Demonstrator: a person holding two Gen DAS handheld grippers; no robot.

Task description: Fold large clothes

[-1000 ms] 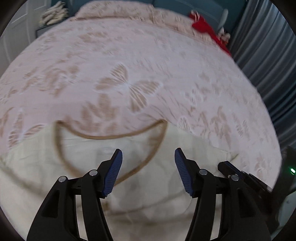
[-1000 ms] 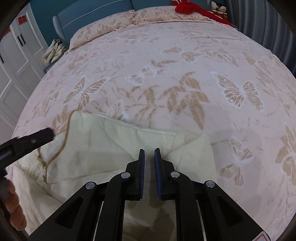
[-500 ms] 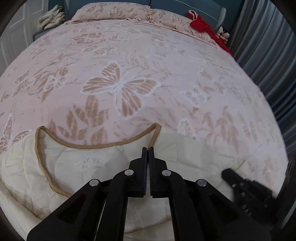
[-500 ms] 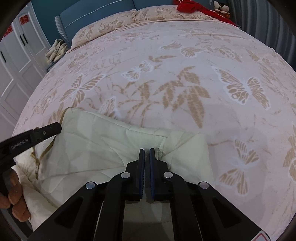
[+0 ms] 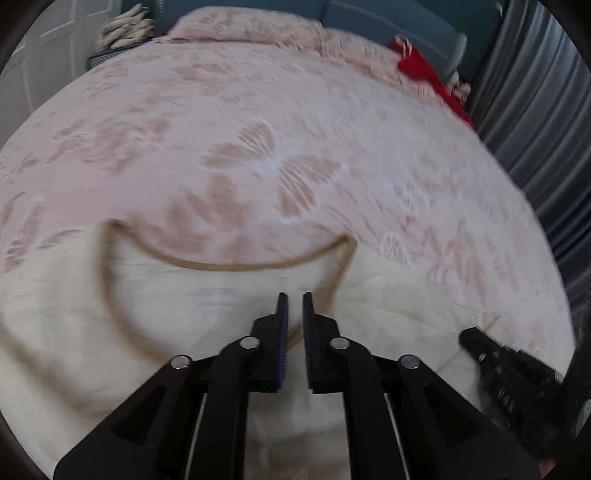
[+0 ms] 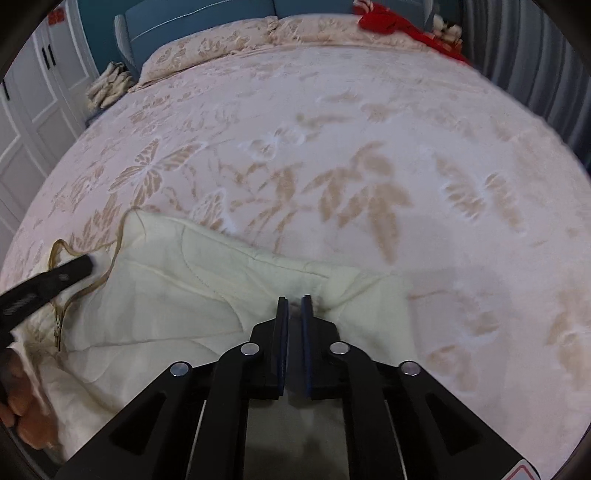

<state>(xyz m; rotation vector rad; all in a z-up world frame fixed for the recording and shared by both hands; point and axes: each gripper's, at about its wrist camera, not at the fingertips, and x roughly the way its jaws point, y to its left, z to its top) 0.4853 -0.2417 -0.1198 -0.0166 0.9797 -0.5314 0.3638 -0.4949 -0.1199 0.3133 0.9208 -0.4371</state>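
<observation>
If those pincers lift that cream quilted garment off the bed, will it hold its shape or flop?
Probably flop: the cream quilted garment already lies creased and folded over itself. Its padding suggests some bulk, so it would likely sag in soft folds. It looks light for its size.

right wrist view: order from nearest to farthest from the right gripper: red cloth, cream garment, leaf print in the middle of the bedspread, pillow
1. cream garment, right at the right gripper, whose jaws are opening
2. leaf print, mid-bed, just beyond
3. pillow, far end, left of centre
4. red cloth, far right corner; too close to the pillow to rank surely
</observation>
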